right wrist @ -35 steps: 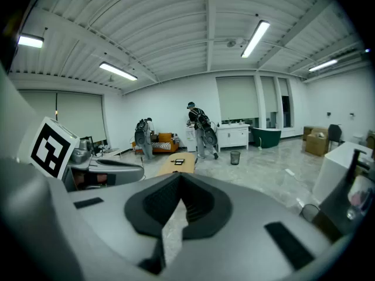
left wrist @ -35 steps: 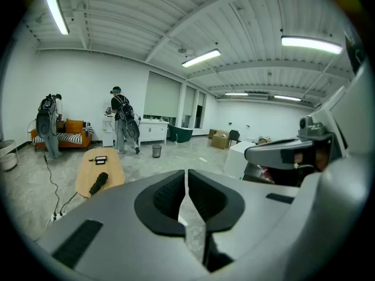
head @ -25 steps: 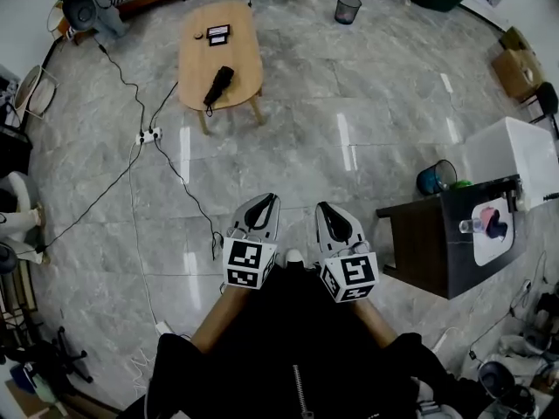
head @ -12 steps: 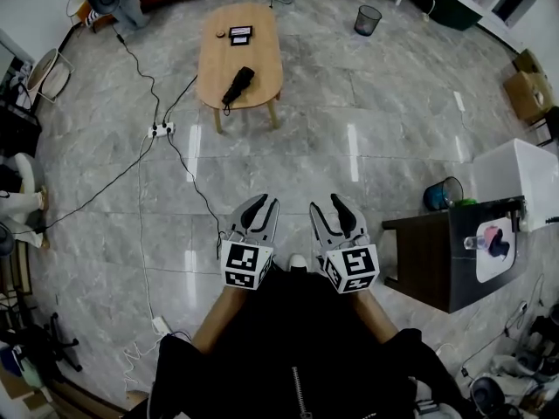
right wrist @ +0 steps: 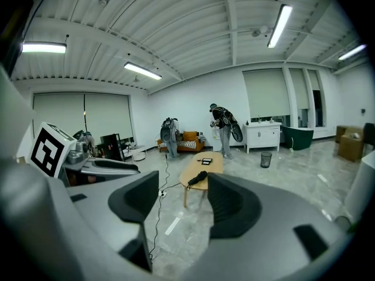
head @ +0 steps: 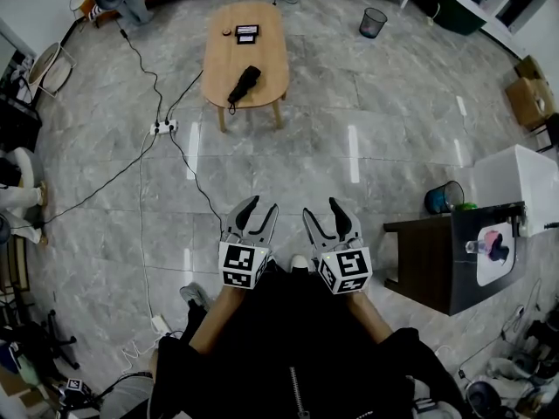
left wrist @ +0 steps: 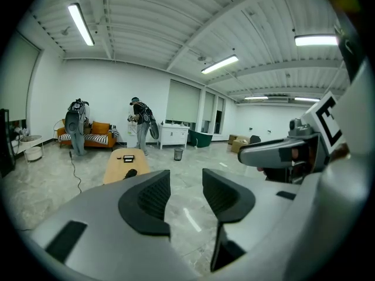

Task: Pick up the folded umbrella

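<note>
Both grippers held low and side by side in front of the person's body, above the grey tiled floor.

- Left gripper: jaws spread partway, just been opening, nothing between the pads. Bare floor is seen through the gap in the left gripper view.
- Right gripper: jaws spread wide, also just been opening, nothing between them. The far counter is framed in the gap in the right gripper view.

Folded umbrella: one, black, laid lengthwise on the near half of an oval wooden counter. It is well apart from both grippers, straight ahead and slightly to the left, with open floor between. It is untouched by either gripper. In the left gripper view it is seen as a small dark shape on the counter's near end; in the right gripper view it lies just above the jaw gap.

Counts noted:
- grippers: two
- umbrella: one
- counter: one, also carrying one flat dark rectangular item and one small round item at its far end
- wire wastebasket: one, beyond the counter to the right
- power strip: one, on the floor left of the counter
- people standing at the far end of the room: two
</note>
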The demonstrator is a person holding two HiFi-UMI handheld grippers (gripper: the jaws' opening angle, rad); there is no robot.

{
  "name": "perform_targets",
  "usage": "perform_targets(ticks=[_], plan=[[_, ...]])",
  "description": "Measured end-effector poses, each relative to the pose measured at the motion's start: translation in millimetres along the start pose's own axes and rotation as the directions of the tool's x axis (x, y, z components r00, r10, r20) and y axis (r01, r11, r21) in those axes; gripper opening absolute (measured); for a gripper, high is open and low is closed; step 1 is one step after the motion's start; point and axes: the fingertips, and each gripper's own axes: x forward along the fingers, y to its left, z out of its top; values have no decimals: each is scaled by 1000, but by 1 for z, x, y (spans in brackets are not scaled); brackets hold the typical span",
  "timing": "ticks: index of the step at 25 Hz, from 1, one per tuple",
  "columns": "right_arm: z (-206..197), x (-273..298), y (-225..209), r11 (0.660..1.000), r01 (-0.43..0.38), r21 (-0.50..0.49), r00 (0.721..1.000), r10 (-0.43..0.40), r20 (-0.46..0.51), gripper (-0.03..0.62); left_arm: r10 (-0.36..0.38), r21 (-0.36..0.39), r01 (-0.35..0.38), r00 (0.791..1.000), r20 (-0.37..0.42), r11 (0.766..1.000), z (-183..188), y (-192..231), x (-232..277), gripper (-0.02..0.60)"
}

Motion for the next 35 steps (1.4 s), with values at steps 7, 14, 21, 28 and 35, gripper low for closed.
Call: perform_targets(ticks=[7,14,21,28,35], plan=[[-2,15,15,1000,1,1,1000,-1,-10,250,2,2,-2,1000,2,1000,-2,21,-8,181],[0,25,39,1000,-6,9,1000,6,-1,250,14,3,-14,1000,6,1000,-1,40,-20,123],[2,35,34,1000,15,10,1000,-15,-17,144,21,-10,-21,1000,-16,1000,-3,54,-11,28],[6,71,18,1000,1,22,1000,0,-27,57,27,-12,-28,999,-41,1000,0,71,18,21],[30,130,-14,999,-47,20,996,49,-70,28,77,-35,-79,996,-54,996,24,104,66,21]])
